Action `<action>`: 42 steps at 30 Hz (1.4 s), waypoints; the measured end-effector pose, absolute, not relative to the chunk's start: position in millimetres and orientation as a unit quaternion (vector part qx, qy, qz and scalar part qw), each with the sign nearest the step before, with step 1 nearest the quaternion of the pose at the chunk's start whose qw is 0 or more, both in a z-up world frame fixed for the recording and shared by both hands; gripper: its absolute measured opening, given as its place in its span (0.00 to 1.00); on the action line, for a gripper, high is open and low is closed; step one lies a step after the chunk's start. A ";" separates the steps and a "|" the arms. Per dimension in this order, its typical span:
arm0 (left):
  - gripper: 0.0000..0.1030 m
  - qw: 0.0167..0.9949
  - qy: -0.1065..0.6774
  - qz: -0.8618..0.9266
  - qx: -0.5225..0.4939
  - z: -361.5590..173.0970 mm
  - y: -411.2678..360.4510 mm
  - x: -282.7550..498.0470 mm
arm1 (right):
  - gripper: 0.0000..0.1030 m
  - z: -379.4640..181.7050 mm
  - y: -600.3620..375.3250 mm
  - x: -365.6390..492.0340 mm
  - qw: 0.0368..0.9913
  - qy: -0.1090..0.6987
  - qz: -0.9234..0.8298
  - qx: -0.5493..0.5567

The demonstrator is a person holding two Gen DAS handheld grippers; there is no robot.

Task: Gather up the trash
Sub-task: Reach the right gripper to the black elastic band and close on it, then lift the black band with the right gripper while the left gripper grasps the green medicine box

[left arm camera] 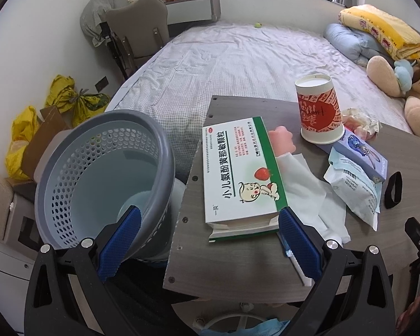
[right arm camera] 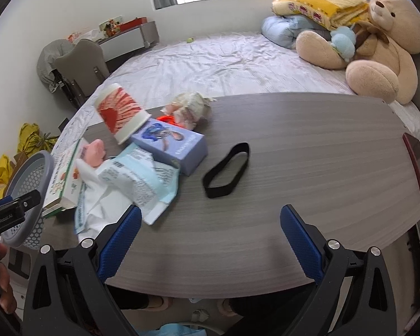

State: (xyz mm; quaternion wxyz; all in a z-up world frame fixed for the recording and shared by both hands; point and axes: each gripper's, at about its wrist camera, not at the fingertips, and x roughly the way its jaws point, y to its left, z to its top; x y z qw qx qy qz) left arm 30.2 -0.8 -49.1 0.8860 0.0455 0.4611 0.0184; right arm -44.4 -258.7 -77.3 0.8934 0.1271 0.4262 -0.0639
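Bedroom with a grey wood-grain laminate table at the edge of a crumpled white bed, trash scattered on it.

The left gripper gapes wide with nothing held, one ribbed blue pad over the perforated grey plastic wastebasket, the other beside the flat green-and-white cardboard medicine box. The right gripper is equally spread and empty above bare tabletop. Near it lie a torn pale-blue paper packet, a lilac carton, an upturned red-patterned paper cup, crumpled tissue and a black elastic loop.

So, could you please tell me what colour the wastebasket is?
The wastebasket is grey, clearest in the left wrist view.
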 end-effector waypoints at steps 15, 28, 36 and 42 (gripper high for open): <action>0.94 0.881 0.469 0.034 0.052 -58.3 -5.4 44.7 | 0.92 -112.0 -280.4 13.5 0.870 0.465 -0.106 0.127; 0.94 0.877 0.476 0.040 0.048 -61.7 0.3 47.6 | 0.65 -114.5 -269.2 17.2 0.875 0.461 -0.119 0.087; 0.94 0.876 0.480 0.026 0.045 -62.1 -3.4 50.3 | 0.12 -110.3 -275.9 14.8 0.879 0.454 -0.107 0.097; 0.94 0.876 0.480 0.006 0.038 -58.3 -13.5 61.8 | 0.11 -103.5 -286.6 4.7 0.884 0.442 -0.101 0.118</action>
